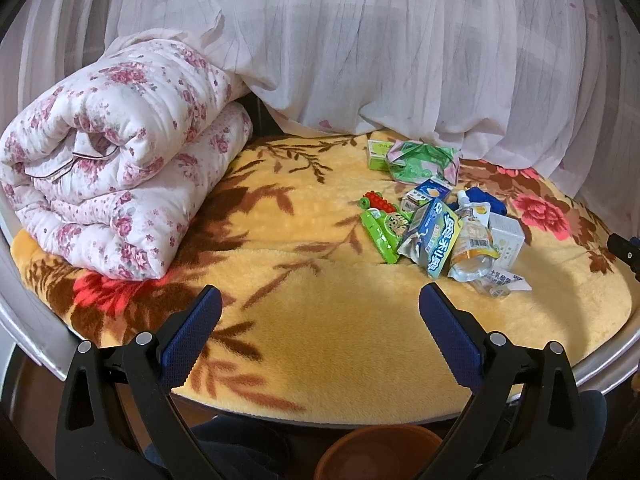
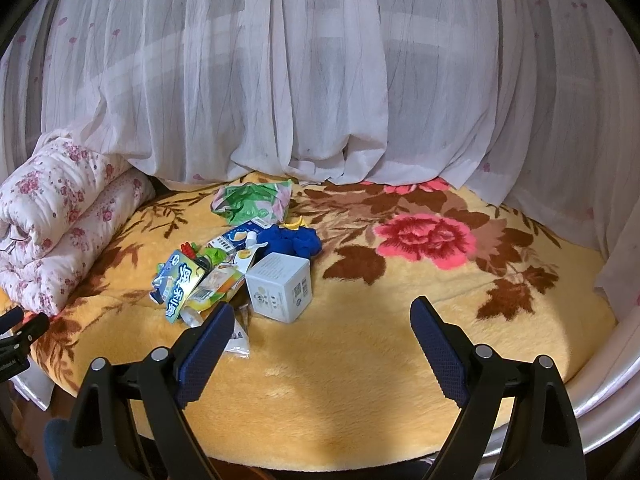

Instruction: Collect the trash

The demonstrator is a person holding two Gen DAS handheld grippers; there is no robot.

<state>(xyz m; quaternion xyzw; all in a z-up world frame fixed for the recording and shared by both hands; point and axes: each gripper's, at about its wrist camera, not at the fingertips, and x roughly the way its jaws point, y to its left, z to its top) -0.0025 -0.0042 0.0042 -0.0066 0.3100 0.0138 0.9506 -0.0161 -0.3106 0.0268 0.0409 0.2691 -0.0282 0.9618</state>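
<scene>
A pile of trash lies on a yellow flowered blanket (image 1: 320, 320): a blue snack wrapper (image 1: 434, 236), a squeezed drink pouch (image 1: 474, 246), a white carton (image 1: 506, 236), green wrappers (image 1: 386, 232) and a crumpled green bag (image 1: 424, 160). In the right wrist view the white carton (image 2: 280, 286) sits nearest, with the blue wrapper (image 2: 176, 286) to its left and the green bag (image 2: 250, 200) behind. My left gripper (image 1: 320, 300) is open, short of the pile and left of it. My right gripper (image 2: 322, 316) is open just in front of the carton, holding nothing.
A rolled floral quilt (image 1: 116, 160) fills the blanket's left side. Sheer curtains (image 2: 320, 80) hang along the back. A blue cloth (image 2: 290, 240) lies in the pile. A brown round bin (image 1: 380, 452) stands below the bed's front edge. The blanket's right side (image 2: 480, 320) has free room.
</scene>
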